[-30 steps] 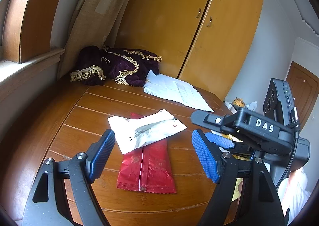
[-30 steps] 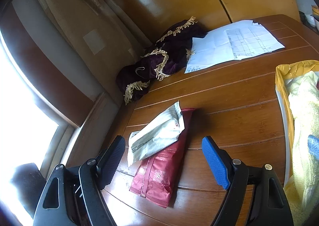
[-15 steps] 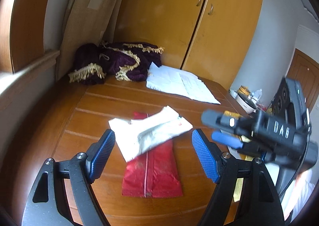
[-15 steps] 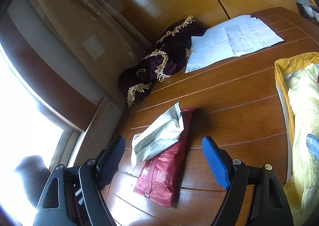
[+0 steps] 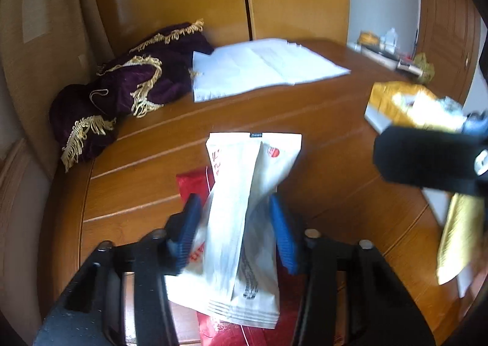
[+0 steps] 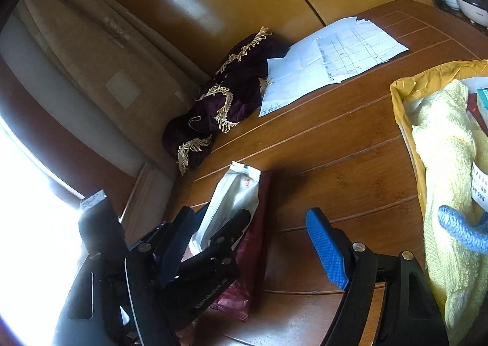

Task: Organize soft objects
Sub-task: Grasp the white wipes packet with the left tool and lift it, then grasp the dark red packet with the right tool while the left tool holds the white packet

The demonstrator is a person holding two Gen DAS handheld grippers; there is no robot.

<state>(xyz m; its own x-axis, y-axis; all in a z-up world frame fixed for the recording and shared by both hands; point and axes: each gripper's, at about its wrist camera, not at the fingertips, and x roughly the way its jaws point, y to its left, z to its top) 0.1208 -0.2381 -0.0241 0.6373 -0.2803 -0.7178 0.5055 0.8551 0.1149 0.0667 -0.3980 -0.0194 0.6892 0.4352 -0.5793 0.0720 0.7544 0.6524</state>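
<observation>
Straddling the white packet with my left gripper: pads flank its middle, closed on it or nearly. It lies across the red packet near the table's window-side edge. Seems light, limp, slick; grip mid-body. Purple cloth and papers sit at the far edge, well clear.

Right view: my right gripper hangs apart, empty. Yellow towel in its yellow bag at right.
</observation>
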